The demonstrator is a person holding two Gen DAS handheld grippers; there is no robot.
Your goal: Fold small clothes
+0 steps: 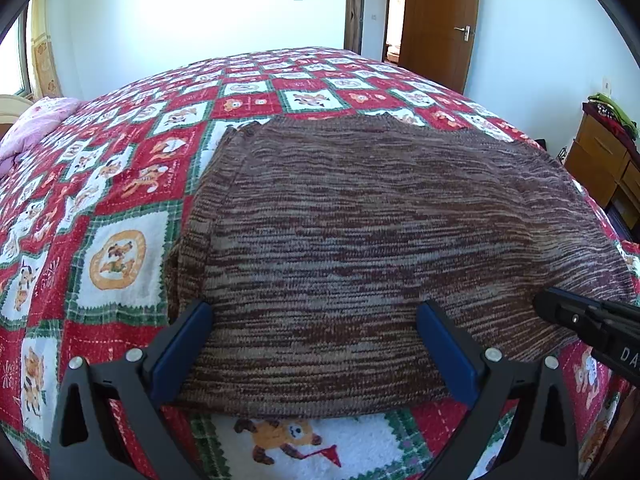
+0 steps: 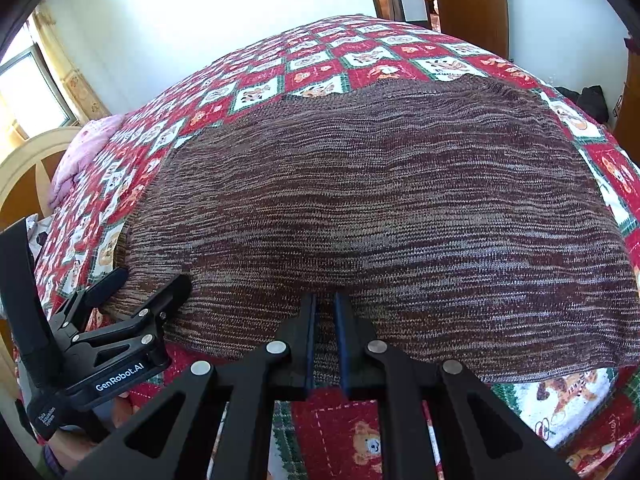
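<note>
A brown and grey striped knit sweater (image 1: 360, 232) lies folded flat on the red, white and green patterned bedspread (image 1: 120, 200). My left gripper (image 1: 316, 316) is open, its blue pads wide apart over the sweater's near left edge. It also shows in the right wrist view (image 2: 154, 280), jaws apart at the sweater's left corner. My right gripper (image 2: 324, 304) is nearly closed on a small pinch of the sweater (image 2: 380, 200) at its near edge. Its black tip shows in the left wrist view (image 1: 540, 304) at the sweater's right side.
A pink quilt (image 1: 36, 124) lies at the bed's far left by a wooden headboard (image 2: 24, 168). A wooden cabinet (image 1: 604, 164) stands to the right of the bed. A brown door (image 1: 440, 16) is in the far wall.
</note>
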